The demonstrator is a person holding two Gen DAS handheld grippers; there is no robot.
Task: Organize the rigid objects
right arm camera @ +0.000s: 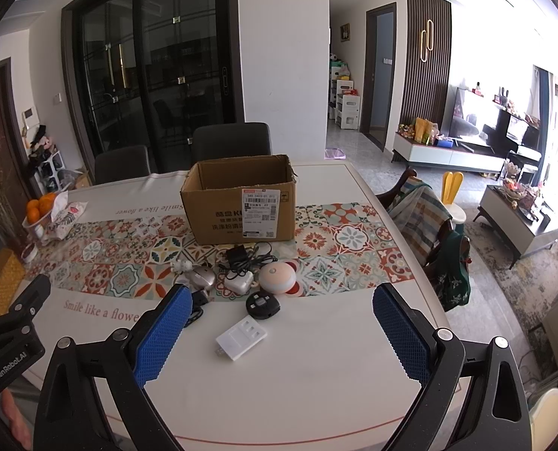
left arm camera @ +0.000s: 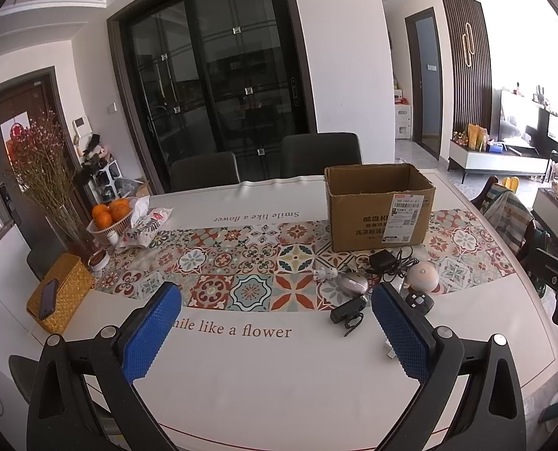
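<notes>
I have two tools in view. The left tool point(left arm camera: 277, 300) stands wide apart and holds nothing; the right tool point(right arm camera: 282, 302) likewise stands wide apart and holds nothing. Both hang over the near part of the counter point(right arm camera: 316, 394).

Count on the counter: one open cardboard box point(right arm camera: 241, 203), standing upright on the patterned band. One cluster of small items lies just in front of the box:
- one black charger with cable point(right arm camera: 241, 257)
- one white figurine point(right arm camera: 181, 265)
- one silver mouse point(right arm camera: 203, 278)
- one white plug point(right arm camera: 239, 283)
- one round pink lamp point(right arm camera: 277, 278)
- one round black key fob point(right arm camera: 262, 304)
- one white adapter point(right arm camera: 241, 338), nearest to me, between the right tool's fingers
- one black clip device point(left arm camera: 348, 310)

At the far left stand one basket of oranges point(left arm camera: 109, 214), one snack bag point(left arm camera: 149, 225), and one yellow woven box point(left arm camera: 59, 289) with one phone point(left arm camera: 48, 298) lying on it. Two chairs point(left arm camera: 203, 171) stand behind the counter.

View differences: the right wrist view shows the white adapter whole; in the left wrist view it is almost hidden behind the right finger. The left wrist view shows the phone and the black clip device clearly; in the right wrist view the clip device is mostly hidden behind the left finger.
</notes>
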